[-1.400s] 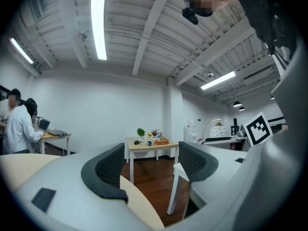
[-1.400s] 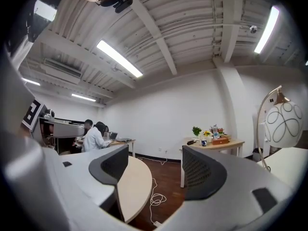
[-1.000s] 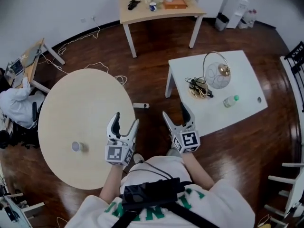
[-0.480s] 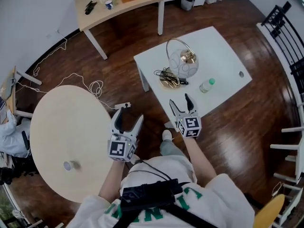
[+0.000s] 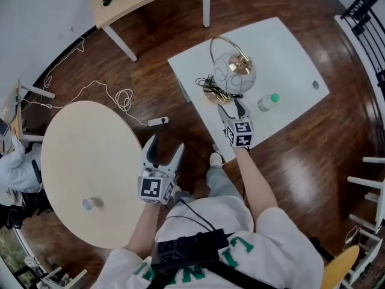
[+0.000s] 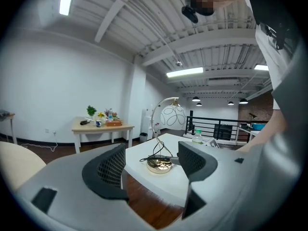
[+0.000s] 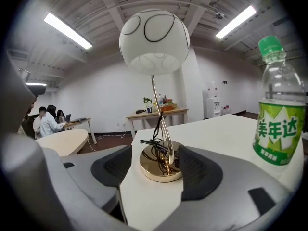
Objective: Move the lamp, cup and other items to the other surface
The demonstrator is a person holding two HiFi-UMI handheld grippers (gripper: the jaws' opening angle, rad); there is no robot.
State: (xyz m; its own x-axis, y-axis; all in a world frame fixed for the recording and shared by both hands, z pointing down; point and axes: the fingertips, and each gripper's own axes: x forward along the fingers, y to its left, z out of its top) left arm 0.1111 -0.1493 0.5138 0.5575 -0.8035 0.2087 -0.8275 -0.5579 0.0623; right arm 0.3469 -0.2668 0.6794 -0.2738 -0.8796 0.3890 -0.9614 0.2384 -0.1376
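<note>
Lamp (image 5: 231, 72) stands with its gold base right at the tips of the right gripper (image 5: 233, 109), whose jaws have just been closing but are apart, pressing nothing. The left gripper (image 5: 163, 150) hangs open and empty above the floor. A bottle (image 5: 268, 102) shares the white table (image 5: 295, 53).

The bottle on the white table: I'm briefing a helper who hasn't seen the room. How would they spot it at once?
Find the white square table on the dark wood floor. Just right of the globe-shaded lamp with the gold base stands the bottle. It is the only clear plastic thing there, with a green cap and green label.
</note>
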